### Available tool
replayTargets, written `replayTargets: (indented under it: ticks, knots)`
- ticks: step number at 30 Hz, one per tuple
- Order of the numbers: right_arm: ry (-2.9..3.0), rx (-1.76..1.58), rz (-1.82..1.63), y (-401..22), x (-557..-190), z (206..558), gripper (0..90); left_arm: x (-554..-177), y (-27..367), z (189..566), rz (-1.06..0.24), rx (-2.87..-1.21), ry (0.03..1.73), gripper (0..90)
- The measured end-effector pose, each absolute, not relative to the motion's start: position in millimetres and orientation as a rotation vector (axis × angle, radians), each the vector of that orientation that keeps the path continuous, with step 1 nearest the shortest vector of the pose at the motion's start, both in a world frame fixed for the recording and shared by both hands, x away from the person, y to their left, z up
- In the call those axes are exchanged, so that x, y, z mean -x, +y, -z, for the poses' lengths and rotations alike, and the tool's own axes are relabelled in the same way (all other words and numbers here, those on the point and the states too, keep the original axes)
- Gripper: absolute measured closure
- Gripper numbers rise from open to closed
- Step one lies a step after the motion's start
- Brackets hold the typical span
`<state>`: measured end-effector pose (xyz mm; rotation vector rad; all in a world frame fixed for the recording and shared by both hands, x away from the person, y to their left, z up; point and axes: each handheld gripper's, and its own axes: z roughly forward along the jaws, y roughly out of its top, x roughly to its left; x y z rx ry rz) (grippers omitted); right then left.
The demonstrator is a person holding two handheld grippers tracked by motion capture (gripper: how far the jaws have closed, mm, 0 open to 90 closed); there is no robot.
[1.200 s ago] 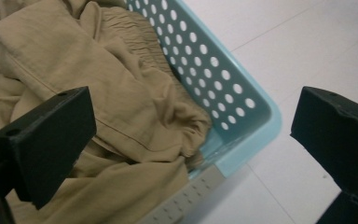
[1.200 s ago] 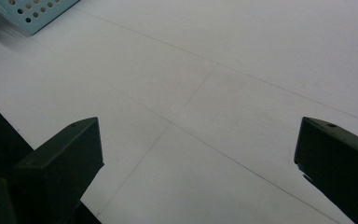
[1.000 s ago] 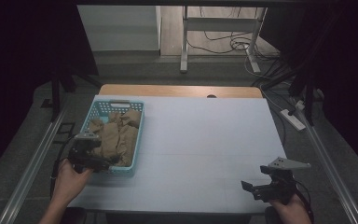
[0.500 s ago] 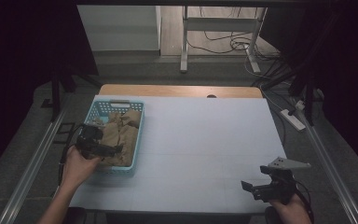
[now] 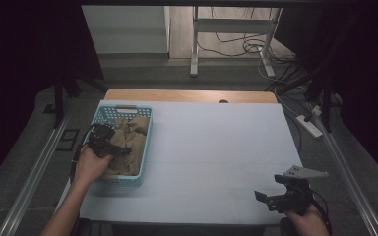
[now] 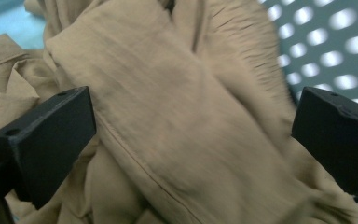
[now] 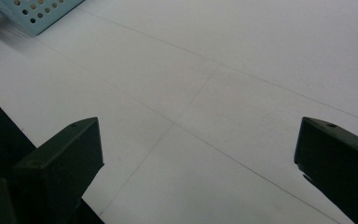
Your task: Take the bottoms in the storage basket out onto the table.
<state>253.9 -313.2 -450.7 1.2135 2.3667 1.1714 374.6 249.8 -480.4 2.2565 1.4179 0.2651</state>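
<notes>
L fingers (image 6: 51,140) apart over cloth (image 6: 177,121)

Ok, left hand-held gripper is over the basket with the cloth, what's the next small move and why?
Probably close the left hand-held gripper on the tan cloth. Its jaws stand wide open with a raised fold of cloth lying between them inside the blue basket, so a pinch should catch it. The right hand-held gripper sits open over bare table.

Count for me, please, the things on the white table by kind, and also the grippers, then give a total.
Baskets: 1, the light blue basket
Cloth: 1 heap, the tan cloth inside the basket; I cannot tell how many pieces
Grippers: 2, the left gripper open over the cloth, the right gripper open above the table
Total: 4
</notes>
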Motion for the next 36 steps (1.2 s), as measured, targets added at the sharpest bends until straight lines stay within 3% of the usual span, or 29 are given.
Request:
replayTargets:
  ticks: [18,22,24,28,32,36]
  knots:
    - [2.376,-1.208,-1.176,-313.2,-254.2,450.9,1.0,-400.1,249.3,513.3,-0.039,-2.336,1.546,0.0]
    - [2.382,-1.203,-1.169,-312.2,-254.5,450.9,1.1,-404.1,253.3,515.1,0.029,-2.327,1.533,4.8]
    - [2.383,-1.201,-1.166,-311.7,-254.7,451.0,1.1,-405.7,252.0,511.3,0.058,-2.335,1.514,13.8]
    - [2.389,-1.201,-1.167,-311.6,-255.5,451.1,1.1,-407.2,250.2,507.9,0.114,-2.312,1.484,42.0]
    - [2.389,-1.197,-1.170,-311.6,-255.5,451.0,1.0,-404.2,249.9,505.9,0.104,-2.296,1.492,56.6]
    - [2.387,-1.199,-1.177,-311.9,-255.6,451.1,1.1,-402.2,245.0,502.4,0.057,-2.327,1.496,63.1]
